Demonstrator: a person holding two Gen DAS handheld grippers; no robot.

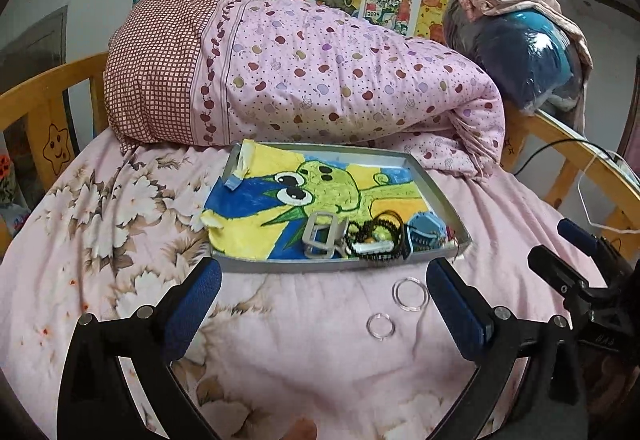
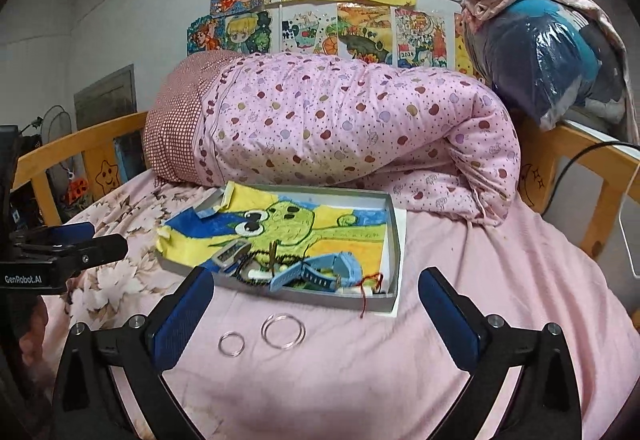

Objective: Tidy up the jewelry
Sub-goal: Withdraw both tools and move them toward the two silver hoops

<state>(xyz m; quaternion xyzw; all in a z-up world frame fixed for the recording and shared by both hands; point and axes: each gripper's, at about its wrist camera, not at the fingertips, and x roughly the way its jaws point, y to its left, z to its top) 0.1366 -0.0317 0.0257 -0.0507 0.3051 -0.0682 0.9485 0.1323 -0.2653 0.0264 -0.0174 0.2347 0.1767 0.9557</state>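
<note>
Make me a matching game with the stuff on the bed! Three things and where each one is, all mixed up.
Things:
1. small clear ring
2. blue watch
3. folded quilt

Places:
A. inside the grey tray
B. behind the tray, at the far end of the bed
C. on the pink sheet in front of the tray, beside the bigger ring

Pairs: 1-C, 2-A, 3-B

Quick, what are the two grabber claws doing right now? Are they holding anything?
Left gripper: open, holding nothing, above the pink floral bedsheet.
Right gripper: open, holding nothing; two clear plastic rings lie on the sheet between its blue-padded fingers.
</note>
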